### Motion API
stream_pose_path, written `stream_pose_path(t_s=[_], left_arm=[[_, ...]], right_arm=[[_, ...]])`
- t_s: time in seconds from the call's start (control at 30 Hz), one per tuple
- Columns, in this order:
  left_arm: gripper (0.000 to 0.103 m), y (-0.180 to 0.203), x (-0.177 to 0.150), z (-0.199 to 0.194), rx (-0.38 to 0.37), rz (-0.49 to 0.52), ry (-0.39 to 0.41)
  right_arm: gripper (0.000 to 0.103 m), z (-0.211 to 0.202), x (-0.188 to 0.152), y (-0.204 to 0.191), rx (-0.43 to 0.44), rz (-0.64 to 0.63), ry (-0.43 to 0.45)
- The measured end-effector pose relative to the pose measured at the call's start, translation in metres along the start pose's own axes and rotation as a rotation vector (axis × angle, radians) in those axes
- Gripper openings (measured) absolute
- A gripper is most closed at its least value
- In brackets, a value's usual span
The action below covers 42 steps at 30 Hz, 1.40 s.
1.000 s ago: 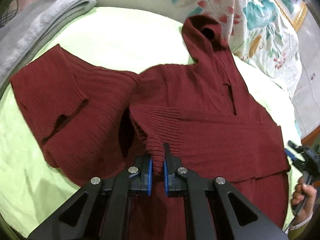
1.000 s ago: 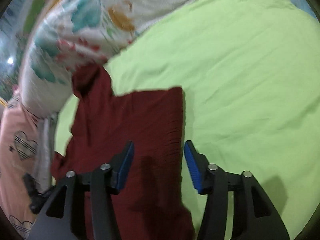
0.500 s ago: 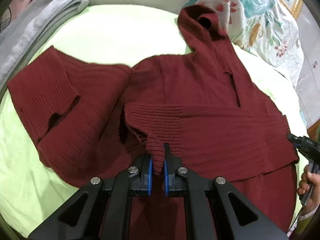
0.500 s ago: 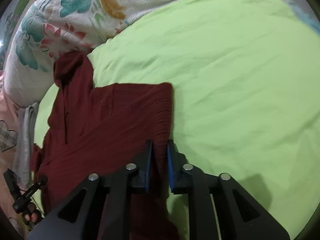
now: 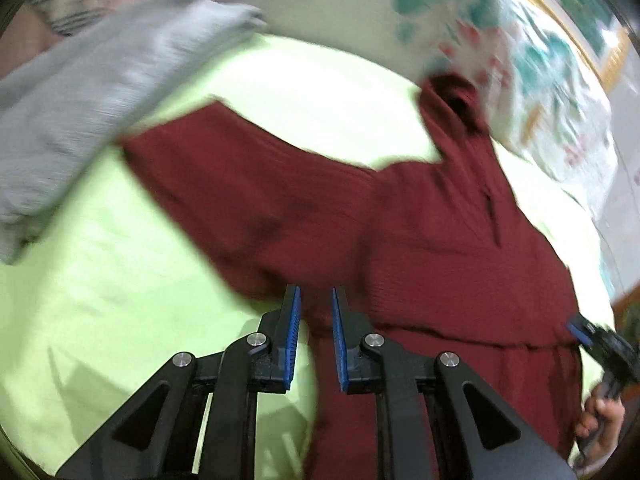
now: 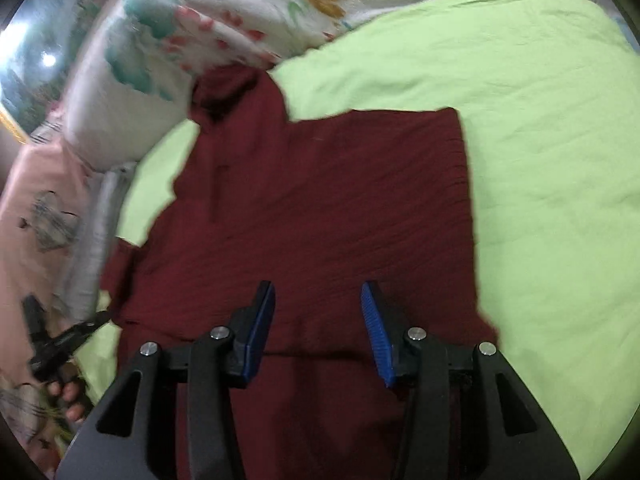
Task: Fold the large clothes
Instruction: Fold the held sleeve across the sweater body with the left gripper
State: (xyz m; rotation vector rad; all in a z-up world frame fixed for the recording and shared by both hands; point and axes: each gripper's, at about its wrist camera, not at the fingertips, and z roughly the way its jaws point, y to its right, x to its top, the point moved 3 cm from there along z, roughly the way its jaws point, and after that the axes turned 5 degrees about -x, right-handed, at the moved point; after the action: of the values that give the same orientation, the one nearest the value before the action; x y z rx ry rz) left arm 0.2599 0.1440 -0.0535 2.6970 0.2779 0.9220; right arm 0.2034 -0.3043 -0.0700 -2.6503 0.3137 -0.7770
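Left wrist view — left gripper (image 5: 314, 300) angled down, jaws opening over sweater (image 5: 420, 220)

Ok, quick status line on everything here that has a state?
Maroon sweater: flat on the green sheet, one side folded in, not yet fully folded.
Left claw: opening, sweater edge between its pads, unpinched.
Right claw: opening, empty.
Grey blanket: folded.

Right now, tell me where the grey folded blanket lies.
In the left wrist view the grey folded blanket lies at the upper left on the green sheet, just beyond the maroon sweater.
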Motion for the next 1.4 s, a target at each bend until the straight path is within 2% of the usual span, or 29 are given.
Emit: stream_pose_path(t_s=[0.13,0.17,0.2,0.27,0.37,0.5,0.53,0.57,0.6,0.63,0.8,0.9,1.0,1.13,1.27,1.33,1.4], left_arm=[[0.019,-0.031,0.020,-0.008,0.021,-0.053,0.012],[0.028,-0.031,0.025,-0.007,0.017,-0.046,0.014],[0.043,-0.029,0.028,-0.005,0.026,-0.029,0.017],[0.053,-0.024,0.032,0.002,0.042,0.010,0.016],[0.057,-0.016,0.040,0.026,0.059,0.072,-0.028],[0.057,-0.019,0.047,0.061,0.144,0.138,-0.083],[0.054,-0.021,0.047,0.071,0.168,0.162,-0.095],[0.040,-0.021,0.048,0.074,0.182,0.179,-0.088],[0.016,-0.021,0.050,0.074,0.200,0.199,-0.075],[0.006,-0.022,0.051,0.074,0.202,0.209,-0.076],[0.004,-0.030,0.057,0.047,0.127,0.124,-0.028],[0.004,-0.021,0.058,0.022,0.068,0.092,0.008],[0.004,0.006,0.056,-0.004,-0.023,0.097,0.047],[0.004,0.076,0.048,-0.022,-0.173,0.152,0.070],[0.004,0.161,0.025,-0.018,-0.329,0.228,0.041],[0.004,0.204,0.008,-0.007,-0.363,0.273,0.015],[0.004,0.231,-0.003,0.011,-0.395,0.287,-0.022]], right_arm=[[0.047,-0.001,-0.014,-0.025,0.033,-0.042,-0.016],[0.047,0.000,-0.020,-0.030,0.053,-0.040,-0.033],[0.047,0.002,-0.025,-0.033,0.065,-0.037,-0.045],[0.047,0.009,-0.035,-0.040,0.087,-0.030,-0.077],[0.047,0.018,-0.043,-0.049,0.101,-0.025,-0.115],[0.047,0.020,-0.048,-0.057,0.108,-0.029,-0.133],[0.047,0.018,-0.048,-0.059,0.111,-0.029,-0.133],[0.047,0.017,-0.048,-0.060,0.116,-0.027,-0.133],[0.047,0.017,-0.047,-0.061,0.117,-0.027,-0.132],[0.047,0.015,-0.047,-0.062,0.117,-0.028,-0.130],[0.047,0.014,-0.049,-0.068,0.135,-0.032,-0.127],[0.047,0.013,-0.051,-0.073,0.152,-0.036,-0.126],[0.047,0.007,-0.051,-0.074,0.162,-0.033,-0.111],[0.047,-0.005,-0.046,-0.066,0.166,-0.009,-0.074],[0.047,-0.023,-0.039,-0.050,0.150,0.022,-0.027],[0.047,-0.035,-0.034,-0.038,0.136,0.053,0.013],[0.047,-0.050,-0.030,-0.024,0.128,0.088,0.058]])
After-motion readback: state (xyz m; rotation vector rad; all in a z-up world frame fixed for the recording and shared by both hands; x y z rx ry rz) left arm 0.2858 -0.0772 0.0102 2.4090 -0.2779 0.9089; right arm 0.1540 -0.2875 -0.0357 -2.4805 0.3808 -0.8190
